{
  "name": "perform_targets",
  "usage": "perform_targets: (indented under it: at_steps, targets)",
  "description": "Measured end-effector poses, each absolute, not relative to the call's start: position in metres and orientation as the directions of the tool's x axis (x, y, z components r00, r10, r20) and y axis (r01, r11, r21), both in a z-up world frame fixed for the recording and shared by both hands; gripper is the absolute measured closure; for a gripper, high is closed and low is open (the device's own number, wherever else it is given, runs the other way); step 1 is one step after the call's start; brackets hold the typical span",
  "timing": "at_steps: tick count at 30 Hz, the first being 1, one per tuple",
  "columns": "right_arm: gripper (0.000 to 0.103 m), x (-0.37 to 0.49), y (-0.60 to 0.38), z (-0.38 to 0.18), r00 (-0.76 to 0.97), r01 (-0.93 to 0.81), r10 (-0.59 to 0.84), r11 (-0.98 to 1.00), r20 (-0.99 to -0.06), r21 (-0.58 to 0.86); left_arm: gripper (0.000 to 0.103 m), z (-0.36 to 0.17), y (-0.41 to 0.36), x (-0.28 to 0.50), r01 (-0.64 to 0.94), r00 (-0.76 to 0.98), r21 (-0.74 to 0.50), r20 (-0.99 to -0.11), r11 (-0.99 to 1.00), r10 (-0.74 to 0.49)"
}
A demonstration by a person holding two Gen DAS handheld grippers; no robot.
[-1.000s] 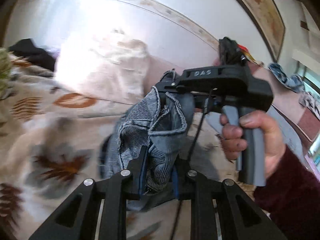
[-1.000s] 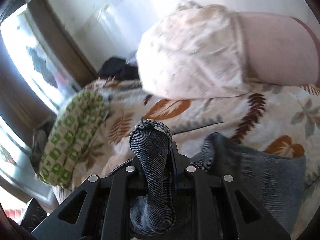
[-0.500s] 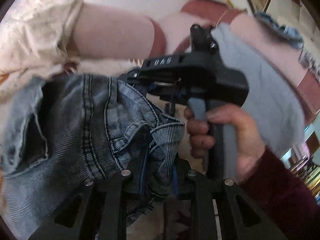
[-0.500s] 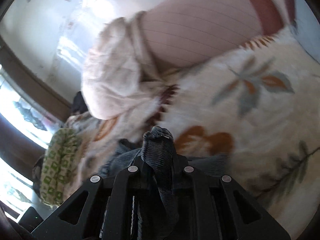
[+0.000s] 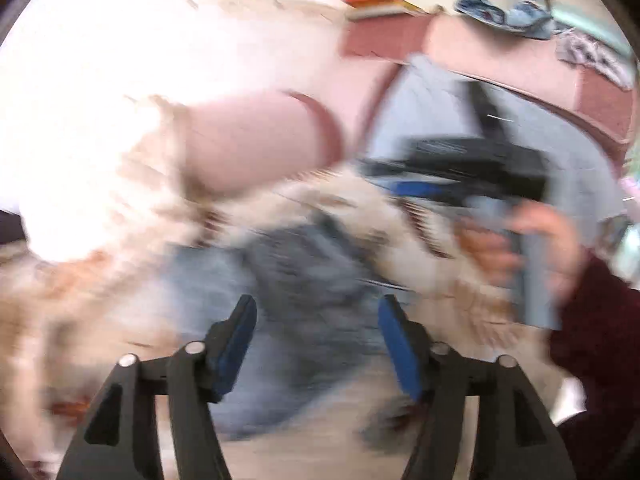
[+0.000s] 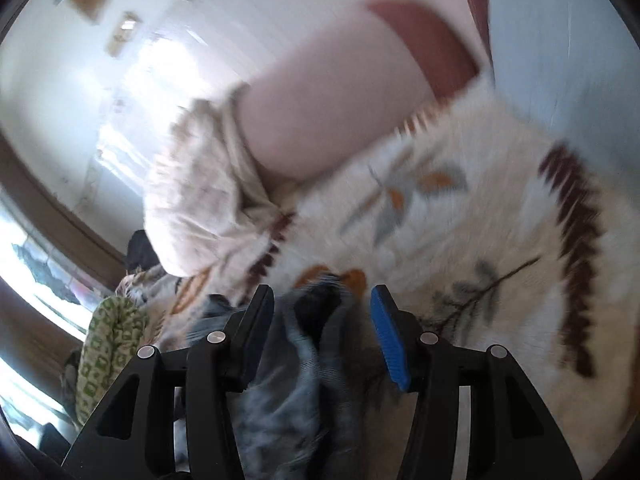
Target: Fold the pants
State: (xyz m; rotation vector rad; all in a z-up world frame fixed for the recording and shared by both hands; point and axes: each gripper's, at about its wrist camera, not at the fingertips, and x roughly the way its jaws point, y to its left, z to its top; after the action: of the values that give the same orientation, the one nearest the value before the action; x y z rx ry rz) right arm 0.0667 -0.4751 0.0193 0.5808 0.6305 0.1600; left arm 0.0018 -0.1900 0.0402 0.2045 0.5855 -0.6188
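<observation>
— Both grippers gaping, then?
— Yes. The left gripper (image 5: 316,330) has its jaws spread wide with nothing between the blue pads (image 5: 236,344). The right gripper (image 6: 322,328) is the same, jaws wide apart.
— Where are the pants?
— Left view: the pants (image 5: 296,276) lie blurred on the bed (image 5: 80,304), just ahead of and beneath the open jaws. Right view: denim (image 6: 304,364) bunches up in the gap between the jaws; whether it touches either pad, I cannot tell.
— Anything else?
— A pink pillow (image 6: 320,112) lies well ahead of the right jaws. In the left view the right hand (image 5: 536,248) grips its handle, ahead and to the right of the jaws.
</observation>
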Motion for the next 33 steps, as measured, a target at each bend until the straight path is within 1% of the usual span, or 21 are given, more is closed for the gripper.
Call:
perform_targets:
  at_steps: [1,2,5,6,9,12,17,22,25,27,31,33]
  targets:
    - [0.053,0.055,-0.466,0.029,0.814,0.02,0.292,0.85,-0.502,0.527,0.031,0.043,-0.179,0.006,0.55,0.704,0.06,-0.569,0.833,-0.424]
    - [0.053,0.045,-0.455,0.036,0.822,0.015,0.27,0.87,-0.501,0.494,0.031,0.046,-0.169,0.014,0.502,0.734,0.092,-0.571,0.86,-0.367]
    - [0.053,0.019,-0.418,0.047,0.836,0.008,0.217,0.914,-0.504,0.406,0.031,0.036,-0.145,0.048,0.395,0.729,0.09,-0.636,0.915,-0.252]
    - [0.053,0.015,-0.409,0.047,0.837,0.004,0.216,0.916,-0.503,0.4,0.031,0.029,-0.14,0.059,0.361,0.721,0.09,-0.658,0.928,-0.217]
    - [0.053,0.02,-0.38,0.032,0.813,-0.017,0.236,0.923,-0.532,0.385,0.031,0.005,-0.136,0.073,0.336,0.699,0.113,-0.695,0.935,-0.168]
    - [0.053,0.036,-0.364,0.013,0.777,-0.028,0.255,0.927,-0.576,0.373,0.031,-0.015,-0.147,0.08,0.367,0.652,0.065,-0.729,0.928,-0.207]
    - [0.053,0.062,-0.356,-0.019,0.716,-0.018,0.265,0.932,-0.646,0.362,0.032,-0.025,-0.158,0.085,0.383,0.645,0.035,-0.725,0.923,-0.24]
    - [0.053,0.075,-0.359,-0.053,0.631,0.0,0.295,0.925,-0.717,0.381,0.033,-0.05,-0.175,0.096,0.401,0.605,0.068,-0.769,0.913,-0.209]
    - [0.055,0.079,-0.364,-0.065,0.599,0.018,0.319,0.912,-0.735,0.41,0.033,-0.063,-0.18,0.102,0.401,0.577,0.057,-0.791,0.914,-0.203]
    - [0.059,0.081,-0.369,-0.072,0.584,0.04,0.326,0.903,-0.743,0.428,0.032,-0.067,-0.183,0.106,0.392,0.564,0.057,-0.803,0.918,-0.192]
    - [0.059,0.084,-0.371,-0.076,0.571,0.057,0.325,0.9,-0.754,0.432,0.032,-0.074,-0.192,0.109,0.389,0.563,0.084,-0.81,0.917,-0.165]
    - [0.059,0.086,-0.372,-0.077,0.568,0.064,0.328,0.897,-0.755,0.437,0.032,-0.076,-0.191,0.111,0.381,0.547,0.065,-0.82,0.922,-0.168]
